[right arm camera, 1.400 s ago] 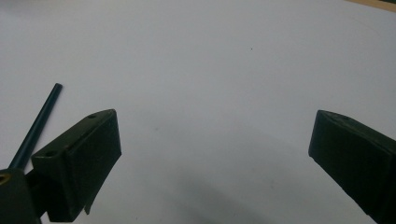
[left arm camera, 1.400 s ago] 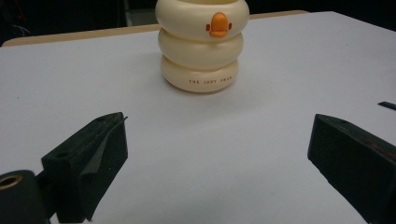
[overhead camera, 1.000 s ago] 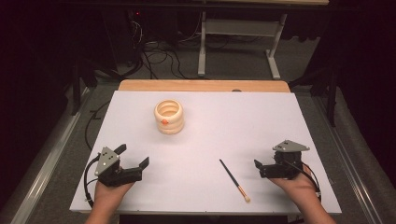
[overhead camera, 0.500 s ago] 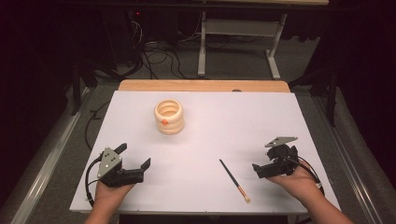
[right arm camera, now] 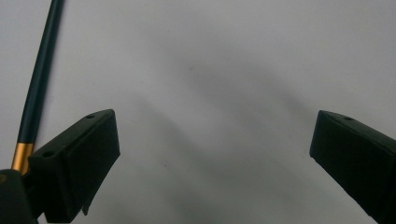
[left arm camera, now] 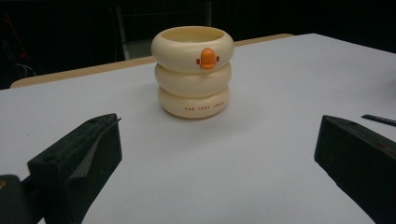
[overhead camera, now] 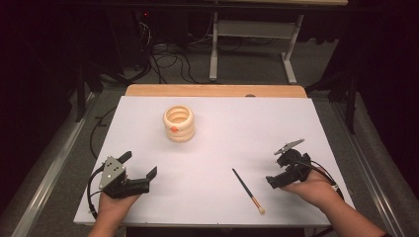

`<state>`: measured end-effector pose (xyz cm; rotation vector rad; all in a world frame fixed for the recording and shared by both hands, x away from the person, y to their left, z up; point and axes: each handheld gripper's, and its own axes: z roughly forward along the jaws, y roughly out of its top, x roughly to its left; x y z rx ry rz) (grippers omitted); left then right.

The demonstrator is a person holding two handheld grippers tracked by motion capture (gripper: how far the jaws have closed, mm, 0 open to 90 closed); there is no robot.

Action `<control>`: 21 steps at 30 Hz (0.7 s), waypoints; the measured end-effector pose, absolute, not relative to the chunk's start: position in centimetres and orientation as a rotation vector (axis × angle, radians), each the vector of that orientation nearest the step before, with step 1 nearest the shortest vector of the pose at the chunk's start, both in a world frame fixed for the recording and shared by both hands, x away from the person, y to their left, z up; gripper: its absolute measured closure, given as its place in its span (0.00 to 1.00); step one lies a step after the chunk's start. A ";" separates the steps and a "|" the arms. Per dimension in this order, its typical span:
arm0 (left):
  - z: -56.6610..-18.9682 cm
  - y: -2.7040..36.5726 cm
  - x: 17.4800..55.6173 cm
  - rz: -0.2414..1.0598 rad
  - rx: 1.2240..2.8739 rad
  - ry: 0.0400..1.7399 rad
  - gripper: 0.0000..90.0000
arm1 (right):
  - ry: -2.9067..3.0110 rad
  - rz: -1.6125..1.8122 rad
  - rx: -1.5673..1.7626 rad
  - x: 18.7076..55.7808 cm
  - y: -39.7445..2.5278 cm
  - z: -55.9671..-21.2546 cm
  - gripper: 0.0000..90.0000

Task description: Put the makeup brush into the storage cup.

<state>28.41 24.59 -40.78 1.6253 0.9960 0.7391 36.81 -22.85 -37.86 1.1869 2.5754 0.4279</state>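
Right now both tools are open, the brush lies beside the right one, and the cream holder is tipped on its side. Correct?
Not quite: the cream holder stands upright, as the left gripper view shows. Both the left tool and right tool are open, and the brush lies beside the right one.

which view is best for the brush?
High view: the whole brush shows, lying on the white table just left of the right gripper. Right gripper view shows part of its dark handle and gold ferrule; left gripper view catches one dark end.
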 end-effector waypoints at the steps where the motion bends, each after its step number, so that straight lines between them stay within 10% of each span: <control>1: -40.8 24.6 28.4 0.740 1.626 0.995 0.01 | 2.590 0.412 1.181 36.9 -22.8 -37.9 0.04; 21: -40.8 24.6 28.4 0.724 1.626 0.989 0.02 | 2.726 0.203 1.207 38.0 -22.1 -37.0 0.07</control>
